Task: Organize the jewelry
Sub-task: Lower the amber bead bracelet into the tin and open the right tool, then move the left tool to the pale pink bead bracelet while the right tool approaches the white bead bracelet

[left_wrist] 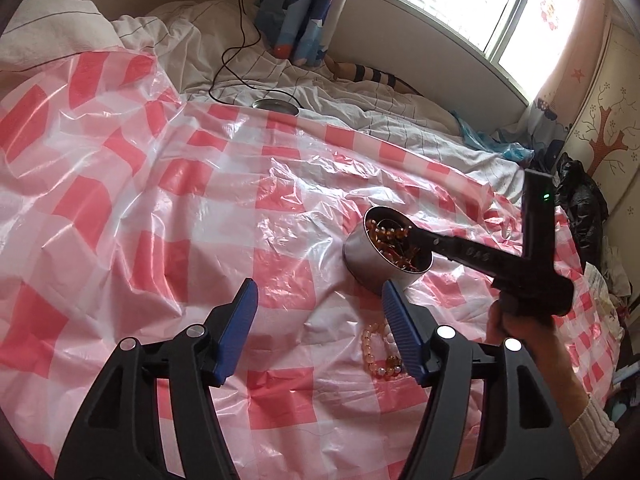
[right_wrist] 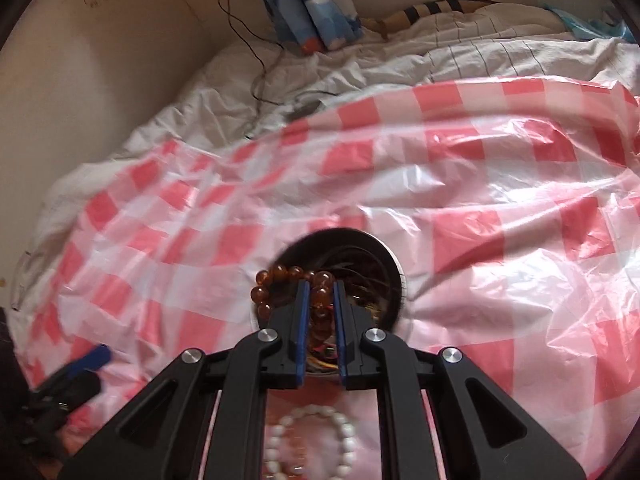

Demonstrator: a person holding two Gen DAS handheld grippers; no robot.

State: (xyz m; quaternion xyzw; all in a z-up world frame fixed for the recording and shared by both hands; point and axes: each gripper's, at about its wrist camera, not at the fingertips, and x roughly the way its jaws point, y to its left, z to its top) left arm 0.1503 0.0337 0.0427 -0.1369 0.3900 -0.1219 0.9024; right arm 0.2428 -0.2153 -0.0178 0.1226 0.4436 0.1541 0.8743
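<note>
A round metal tin point(left_wrist: 362, 258) lies tilted on the pink checked plastic sheet point(left_wrist: 160, 184), with amber beads and other jewelry inside. My right gripper point(right_wrist: 319, 288) is shut on an amber bead bracelet point(right_wrist: 276, 280) right over the tin's mouth point(right_wrist: 384, 264); in the left wrist view its tip point(left_wrist: 412, 234) reaches into the tin. A pale bead bracelet point(left_wrist: 374, 350) lies on the sheet in front of the tin, also below my right gripper point(right_wrist: 312, 440). My left gripper point(left_wrist: 318, 300) is open and empty, just short of the tin.
A white quilt point(left_wrist: 400, 120) covers the bed behind the sheet. A round metal lid point(left_wrist: 276, 106) and a black cable point(left_wrist: 236, 40) lie at the back. A window point(left_wrist: 480, 4) and curtain are on the far wall. Black bags point(left_wrist: 580, 200) sit at the right.
</note>
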